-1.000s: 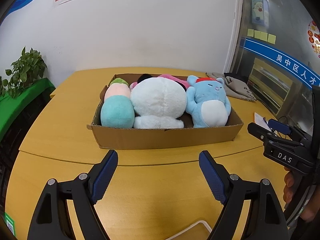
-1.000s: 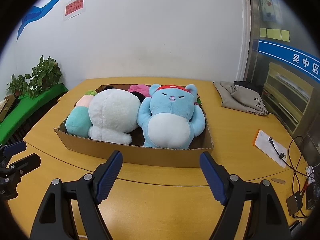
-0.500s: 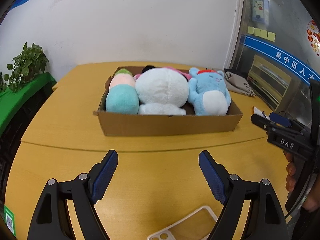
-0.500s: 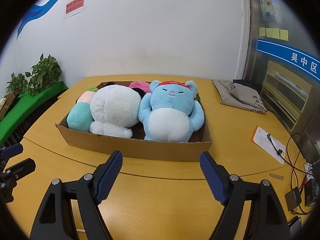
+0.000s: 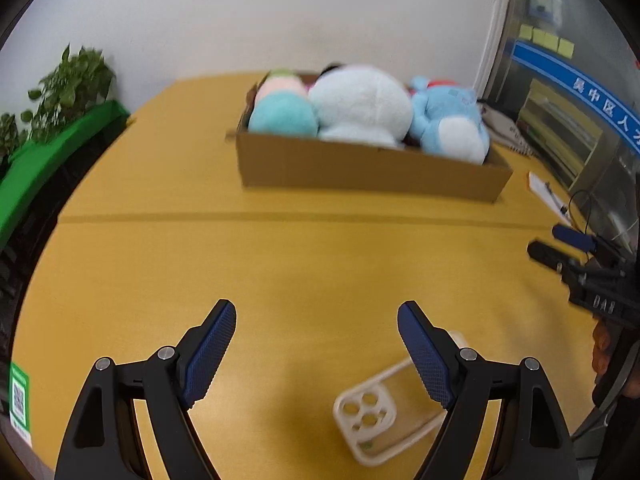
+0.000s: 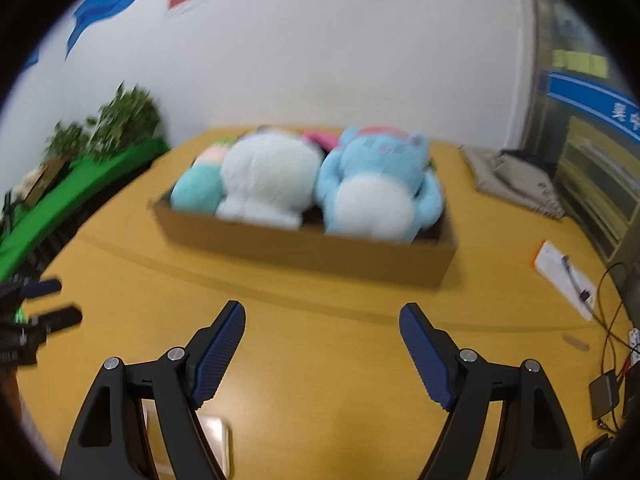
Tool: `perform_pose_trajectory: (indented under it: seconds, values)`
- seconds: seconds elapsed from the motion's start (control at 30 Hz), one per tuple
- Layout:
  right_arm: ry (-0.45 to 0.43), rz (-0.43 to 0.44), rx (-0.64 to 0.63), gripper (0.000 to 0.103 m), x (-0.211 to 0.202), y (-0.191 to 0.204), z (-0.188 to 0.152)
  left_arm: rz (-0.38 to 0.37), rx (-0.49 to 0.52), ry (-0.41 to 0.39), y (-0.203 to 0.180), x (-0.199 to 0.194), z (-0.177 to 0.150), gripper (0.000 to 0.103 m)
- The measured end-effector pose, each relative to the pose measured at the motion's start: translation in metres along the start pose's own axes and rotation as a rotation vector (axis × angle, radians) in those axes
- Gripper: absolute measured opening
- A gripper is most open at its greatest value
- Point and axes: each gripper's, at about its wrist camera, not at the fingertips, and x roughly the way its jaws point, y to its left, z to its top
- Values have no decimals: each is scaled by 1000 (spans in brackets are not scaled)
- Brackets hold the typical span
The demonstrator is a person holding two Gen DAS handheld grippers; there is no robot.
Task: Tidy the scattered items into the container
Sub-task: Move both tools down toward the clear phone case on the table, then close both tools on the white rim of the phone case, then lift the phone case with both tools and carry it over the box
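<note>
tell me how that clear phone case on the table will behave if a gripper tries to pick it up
The phone case lies flat on the smooth table, so it may slide rather than lift. It looks like a thin, open shell, so it is probably light and may flex when squeezed. Its flat shape makes rolling unlikely.

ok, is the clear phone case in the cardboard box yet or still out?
Out. The clear phone case with camera cutouts lies flat on the yellow wooden table, near the left tongs, apart from the brown cardboard box.
</note>
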Motion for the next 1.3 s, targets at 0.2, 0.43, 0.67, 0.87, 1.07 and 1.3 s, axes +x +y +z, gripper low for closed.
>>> perform_pose_trajectory:
  seconds: [0.2, 0.43, 0.67, 0.87, 1.07, 1.3]
  values:
    - [188, 121, 7, 79, 33, 28, -61, -43, -56, 156, 6, 29, -46, 87]
    - [240, 155, -23, 78, 46, 52, -78, -57, -77, 234, -2, 53, -64, 81]
    - [257, 116, -90, 31, 48, 63, -89, -42, -12, 227, -20, 54, -62, 12]
    - [257, 145, -95, 11, 45, 66, -92, -28, -7, 227, -16, 57, -58, 10]
    - [210, 151, -43, 6, 38, 61, -82, -24, 26, 186, -18, 50, -35, 10]
    - [59, 83, -28, 6, 25, 39, -19, -49, 106, 32, -34, 34, 59, 10]
